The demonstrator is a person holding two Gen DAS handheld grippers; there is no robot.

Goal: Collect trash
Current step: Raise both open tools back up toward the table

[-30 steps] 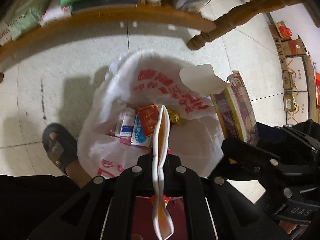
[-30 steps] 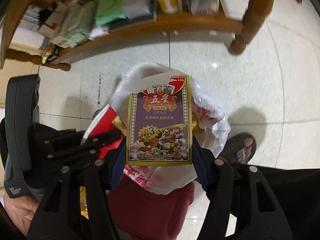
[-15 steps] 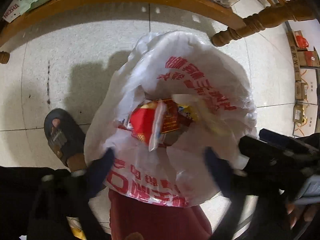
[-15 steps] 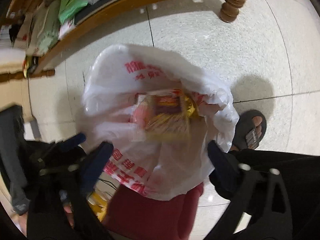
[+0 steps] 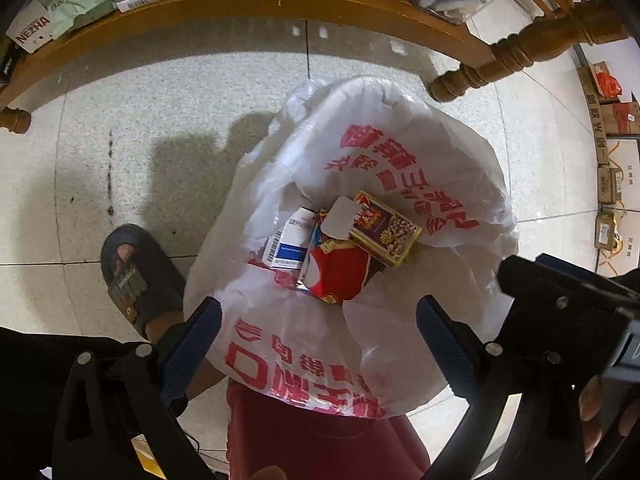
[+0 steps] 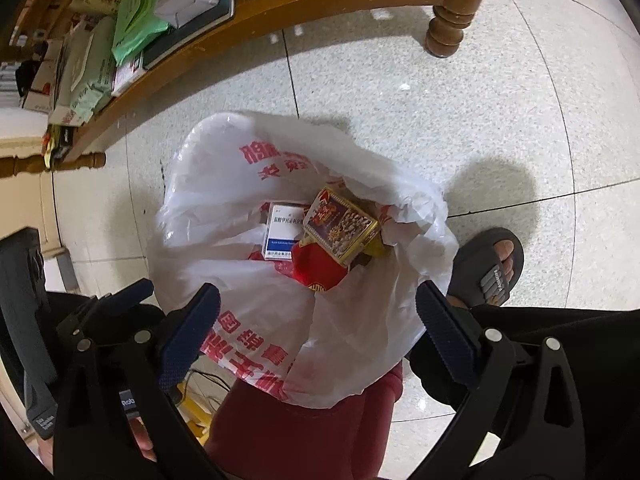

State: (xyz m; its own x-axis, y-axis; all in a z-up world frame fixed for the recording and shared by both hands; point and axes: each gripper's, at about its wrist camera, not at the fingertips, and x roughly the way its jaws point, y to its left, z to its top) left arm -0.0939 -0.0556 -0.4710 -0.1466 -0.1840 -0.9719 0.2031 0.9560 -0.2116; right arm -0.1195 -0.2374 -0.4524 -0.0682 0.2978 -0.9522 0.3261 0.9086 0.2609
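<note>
Partly buried: red wrapper (image 5: 334,270) under card box (image 5: 386,228).

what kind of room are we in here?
Probably a lived-in home room, maybe a living area doubling as storage. Cues: polished tile floor, a low wooden table with turned legs and a shelf stacked with books and wipes, cardboard boxes along the wall, and a plastic bag lining a red bin.

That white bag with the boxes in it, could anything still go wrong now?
Possibly. The purple card box lies tilted on top of the red wrapper and could slide as the trash settles. The white bag looks loosely draped over the red bin, so its rim might slump inward. Both the left gripper and right gripper are open, steadying nothing.
</note>
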